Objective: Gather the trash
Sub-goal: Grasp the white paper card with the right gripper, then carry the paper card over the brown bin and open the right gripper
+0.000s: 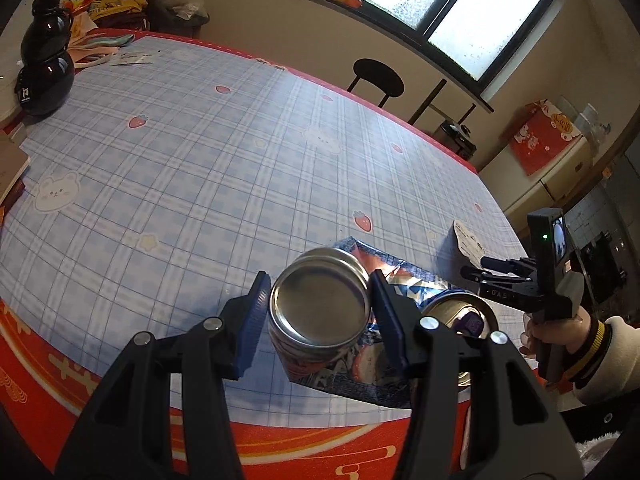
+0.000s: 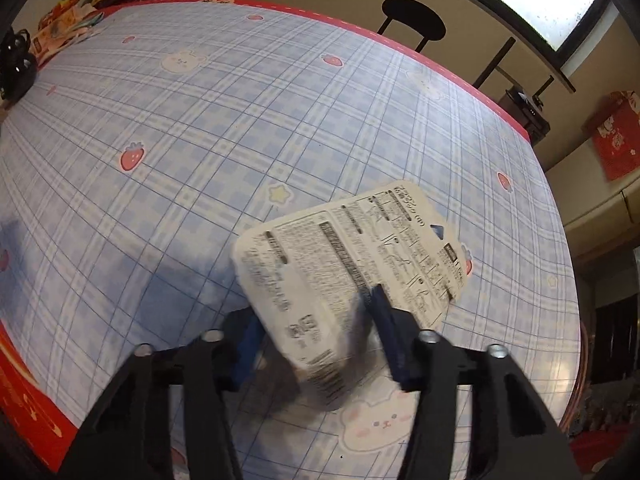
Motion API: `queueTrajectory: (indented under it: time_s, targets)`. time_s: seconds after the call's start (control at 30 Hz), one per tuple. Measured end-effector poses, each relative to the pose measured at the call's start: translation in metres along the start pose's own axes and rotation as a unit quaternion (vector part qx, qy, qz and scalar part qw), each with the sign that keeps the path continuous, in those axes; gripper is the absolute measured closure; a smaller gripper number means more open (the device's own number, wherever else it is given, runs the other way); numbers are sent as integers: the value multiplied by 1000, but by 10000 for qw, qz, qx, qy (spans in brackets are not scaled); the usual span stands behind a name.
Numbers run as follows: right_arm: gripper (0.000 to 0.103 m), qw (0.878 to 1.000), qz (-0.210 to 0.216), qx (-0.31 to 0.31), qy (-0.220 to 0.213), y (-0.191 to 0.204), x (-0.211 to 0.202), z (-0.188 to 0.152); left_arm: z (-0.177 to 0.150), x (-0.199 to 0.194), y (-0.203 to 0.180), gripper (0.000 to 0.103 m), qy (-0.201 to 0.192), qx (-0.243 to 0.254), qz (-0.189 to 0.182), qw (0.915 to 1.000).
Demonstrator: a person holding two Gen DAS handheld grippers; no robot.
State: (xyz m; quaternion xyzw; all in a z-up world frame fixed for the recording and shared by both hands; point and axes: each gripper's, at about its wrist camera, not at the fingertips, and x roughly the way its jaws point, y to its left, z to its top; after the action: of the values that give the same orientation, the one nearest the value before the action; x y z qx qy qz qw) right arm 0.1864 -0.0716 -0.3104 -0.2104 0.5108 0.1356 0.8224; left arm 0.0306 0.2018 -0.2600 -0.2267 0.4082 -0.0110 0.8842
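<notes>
Trash here is split between two grips: a drink can (image 1: 320, 312) sits base-up between the left gripper (image 1: 318, 316) fingers, which press its sides, seemingly lifted off the table (image 1: 200, 152). Behind its right finger lie a foil wrapper (image 1: 404, 280) and a second can (image 1: 464, 312). The right gripper (image 2: 316, 332) pinches a white printed card (image 2: 348, 264) by its near end, lifted clear, likely for carrying to a bin.

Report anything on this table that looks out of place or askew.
A torn-open foil wrapper lies flattened near the table's front edge, a second can standing on it. The white printed packet sits skewed between the right hand-held gripper's fingers.
</notes>
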Motion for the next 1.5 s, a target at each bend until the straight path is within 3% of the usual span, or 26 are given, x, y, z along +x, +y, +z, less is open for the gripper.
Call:
queueTrajectory:
  time_s: [0.2,0.3,0.5,0.83,1.13,1.5]
  targets:
    - [85,9962,268,479,-670,-32,-55,1,14,0,-32,51,-191,124,-142,9996]
    - [91,9897,439,903,-1024,-60,-85,-5,24,-1,-51,51,-288,247,-251,9990]
    - [97,9716,751,1617,-1559,-115,-131,-27,40,-4,-93,51,-471,498,-422,9968]
    - [97,9549,850,1979,-2043,-184,-173,-71,46,-5,-167,51,-656,716,-571,9936]
    - [97,9444,551,2315,-2270,-275,-194,-111,40,10,-247,51,-680,830,-677,9919]
    - [97,9271,-409,3093,-2076,-423,-186,-196,25,42,-346,51,-570,1147,-785,9887]
